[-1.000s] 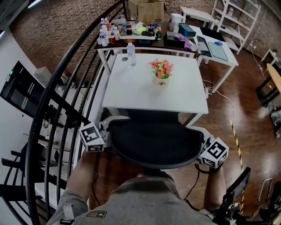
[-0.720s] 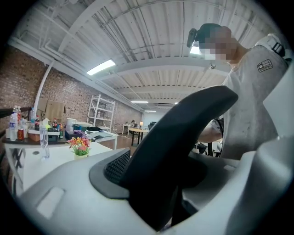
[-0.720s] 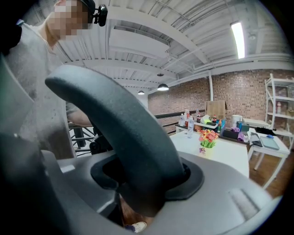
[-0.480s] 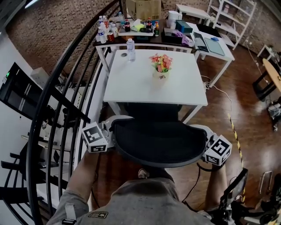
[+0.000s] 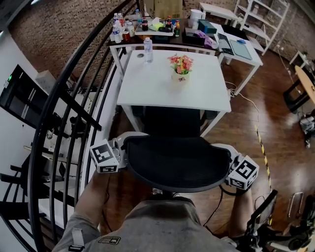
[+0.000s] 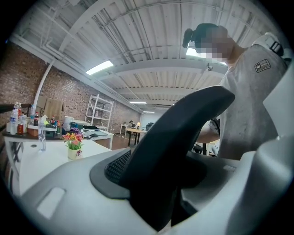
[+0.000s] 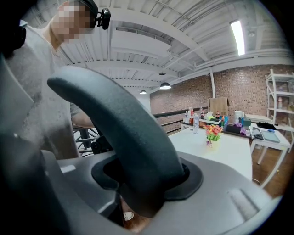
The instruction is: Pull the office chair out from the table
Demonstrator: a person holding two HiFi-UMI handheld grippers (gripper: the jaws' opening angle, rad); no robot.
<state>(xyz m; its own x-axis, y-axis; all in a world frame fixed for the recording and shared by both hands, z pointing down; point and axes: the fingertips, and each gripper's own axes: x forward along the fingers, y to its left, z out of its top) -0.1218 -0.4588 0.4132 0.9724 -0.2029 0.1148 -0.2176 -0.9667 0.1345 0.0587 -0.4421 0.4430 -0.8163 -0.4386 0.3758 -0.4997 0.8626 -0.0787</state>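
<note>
One office chair (image 5: 177, 162), front toward table (image 5: 157, 88).

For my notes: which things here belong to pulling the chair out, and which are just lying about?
Job: office chair, white table, left gripper, right gripper.
Lying about: flower pot, water bottle, drink bottles, cardboard box.

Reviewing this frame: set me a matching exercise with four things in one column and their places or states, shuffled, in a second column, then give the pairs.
1. office chair
2. flower pot
3. clear bottle
4. left gripper

A. near the middle of the white table
B. shut on the office chair's back edge
C. at the white table's near side
D. by the white table's far edge, left part

Pairs: 1-C, 2-A, 3-D, 4-B
</note>
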